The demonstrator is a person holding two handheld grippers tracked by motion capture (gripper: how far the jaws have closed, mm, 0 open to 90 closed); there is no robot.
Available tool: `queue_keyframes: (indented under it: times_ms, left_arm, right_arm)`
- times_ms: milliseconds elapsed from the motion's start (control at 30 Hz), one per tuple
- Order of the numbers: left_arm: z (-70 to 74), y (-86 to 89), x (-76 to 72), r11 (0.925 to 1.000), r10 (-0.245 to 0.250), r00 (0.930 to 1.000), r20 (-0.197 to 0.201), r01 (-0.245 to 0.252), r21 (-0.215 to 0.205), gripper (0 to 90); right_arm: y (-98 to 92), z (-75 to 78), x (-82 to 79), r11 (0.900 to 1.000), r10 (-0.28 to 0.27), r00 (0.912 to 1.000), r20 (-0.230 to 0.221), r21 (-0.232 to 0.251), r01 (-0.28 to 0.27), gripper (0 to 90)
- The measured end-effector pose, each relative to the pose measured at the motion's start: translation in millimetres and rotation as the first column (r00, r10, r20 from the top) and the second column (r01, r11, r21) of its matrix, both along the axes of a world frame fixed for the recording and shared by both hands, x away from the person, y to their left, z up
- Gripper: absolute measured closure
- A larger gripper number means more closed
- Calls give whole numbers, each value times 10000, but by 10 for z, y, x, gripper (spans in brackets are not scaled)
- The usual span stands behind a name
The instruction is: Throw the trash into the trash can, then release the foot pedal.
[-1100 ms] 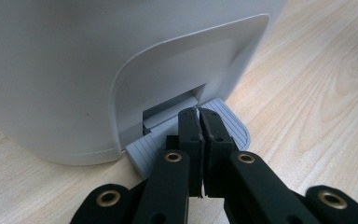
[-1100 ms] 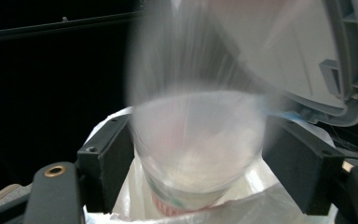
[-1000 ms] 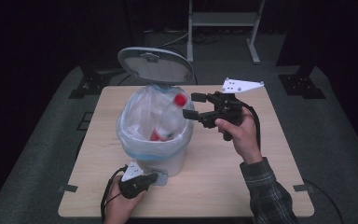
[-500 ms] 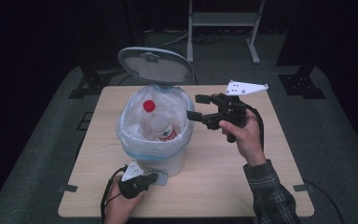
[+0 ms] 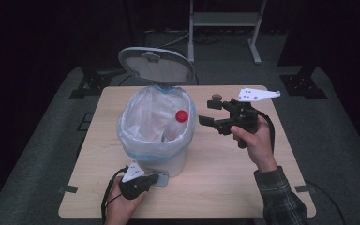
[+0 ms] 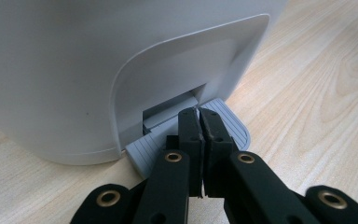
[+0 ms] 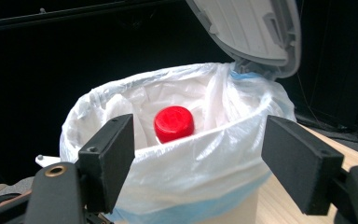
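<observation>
A white pedal bin (image 5: pixel 165 159) lined with a clear plastic bag (image 5: pixel 143 119) stands left of the table's middle, its lid (image 5: pixel 155 65) tipped up at the back. A bottle with a red cap (image 5: pixel 182 116) lies inside the bag, cap up against the right wall; the cap (image 7: pixel 174 123) peeps over the bag's rim (image 7: pixel 205 163). My left gripper (image 5: pixel 151 178) is shut, and its tips (image 6: pixel 198 115) rest on the grey pedal (image 6: pixel 230 122) at the bin's foot (image 6: pixel 74 70). My right gripper (image 5: pixel 208 112) hovers just right of the bin, open, with nothing between its jaws.
The bin stands on a wooden table (image 5: pixel 225 187) with bare wood to the right and in front. A metal stand (image 5: pixel 222 23) rises behind the table's far edge. Dark floor lies all round.
The bottle has dropped from the bin's rim into the bag and settled with its cap up. My right gripper has drawn back to the right, away from the bin. The left has not moved.
</observation>
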State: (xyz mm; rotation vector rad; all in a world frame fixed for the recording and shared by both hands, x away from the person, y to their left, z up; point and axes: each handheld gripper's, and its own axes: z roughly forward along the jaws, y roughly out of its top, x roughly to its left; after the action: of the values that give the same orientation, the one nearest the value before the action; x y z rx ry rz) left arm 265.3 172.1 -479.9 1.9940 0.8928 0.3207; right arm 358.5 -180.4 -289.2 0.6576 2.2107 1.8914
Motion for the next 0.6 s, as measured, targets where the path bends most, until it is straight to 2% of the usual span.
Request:
queue_keyframes:
  times_ms: [367,600]
  left_arm:
    - [0,11,5,9999,-4,10000,-57,4,-133,878]
    - [21,25,-14,9992,-124,9999,40,125,-382,833]
  right_arm:
    - [-188,-140,-94,9993,-330,9993,-147,-195,327,240]
    - [-341,-254,-142,9979,-586,9977,-330,-296,576,240]
